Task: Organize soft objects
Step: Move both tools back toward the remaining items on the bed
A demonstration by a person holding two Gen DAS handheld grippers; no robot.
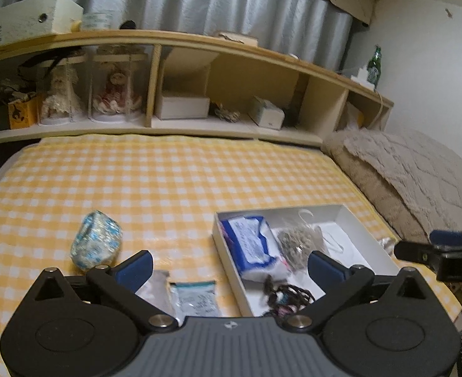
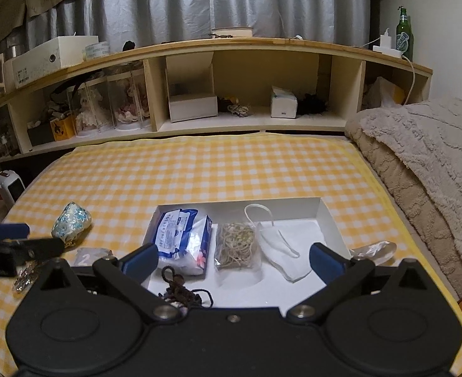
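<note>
**Ana:** Looking down at the yellow checked cloth (image 2: 231,169), which soft things were already inside the white box (image 2: 328,216)?

**Ben:** Four were. A blue tissue pack (image 2: 180,235) lay at the box's left end, a clear bag of rubber bands (image 2: 235,245) sat just right of it, a white face mask (image 2: 278,251) lay right of that, and a dark knotted cord (image 2: 180,292) rested by the box's near wall.

**Ana:** What remained outside the box?

**Ben:** A blue floral pouch (image 1: 97,240) lay well left of the box. A small teal-topped sachet (image 1: 194,298) lay just left of the box, closer to the camera.

**Ana:** How were the fingers?

**Ben:** Both sets were spread wide and empty. The left gripper (image 1: 229,267) hung above the box's left wall, with the sachet just below and between its fingers, untouched, and the pouch off to its left. The right gripper (image 2: 234,262) hung over the box's middle.

**Ana:** How should the next pick go?

**Ben:** I judged the left side best placed. It should lower squarely over one loose item, pinch its bulk gently, and lift clear of the wall before releasing.
</note>
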